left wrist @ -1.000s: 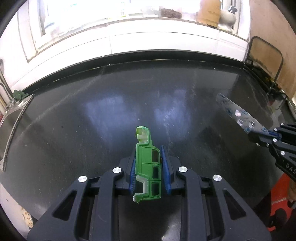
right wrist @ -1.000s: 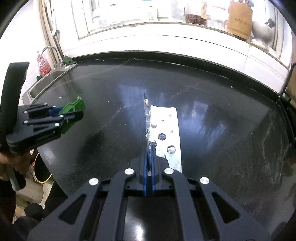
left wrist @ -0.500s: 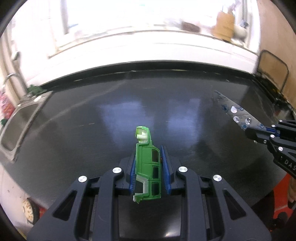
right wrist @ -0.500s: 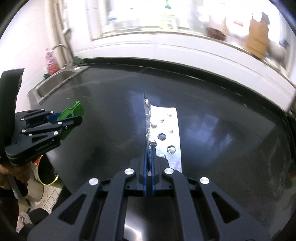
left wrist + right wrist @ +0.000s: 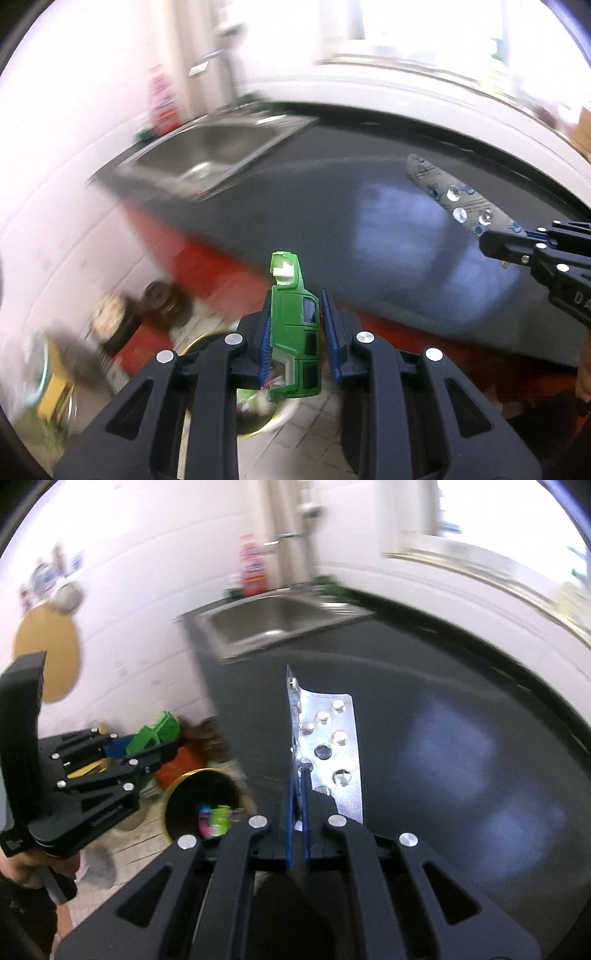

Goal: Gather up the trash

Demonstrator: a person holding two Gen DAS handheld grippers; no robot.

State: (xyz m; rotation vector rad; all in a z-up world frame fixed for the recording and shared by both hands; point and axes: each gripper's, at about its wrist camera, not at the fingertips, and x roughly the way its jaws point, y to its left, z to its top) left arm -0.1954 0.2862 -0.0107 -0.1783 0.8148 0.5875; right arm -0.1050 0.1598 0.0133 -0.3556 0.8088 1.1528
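Note:
My left gripper (image 5: 295, 314) is shut on a green toy car body (image 5: 293, 325), held upright past the counter's edge above a gold-rimmed trash bin (image 5: 258, 424) on the floor. It also shows in the right wrist view (image 5: 147, 742) with the green toy car body (image 5: 157, 733). My right gripper (image 5: 297, 775) is shut on a silver pill blister pack (image 5: 330, 749), held over the black counter (image 5: 443, 738). The blister pack (image 5: 454, 199) and right gripper (image 5: 491, 243) show at the right in the left wrist view. The bin (image 5: 203, 805) holds colourful trash.
A steel sink (image 5: 218, 151) is set in the counter's left end, with a red bottle (image 5: 253, 568) behind it. Boxes and round objects (image 5: 162, 299) lie on the floor by the bin. White wall tiles stand at the left.
Both grippers have swung left, from over the middle of the counter toward its left end. The sink, floor and trash bin have come into view. Both still hold their objects.

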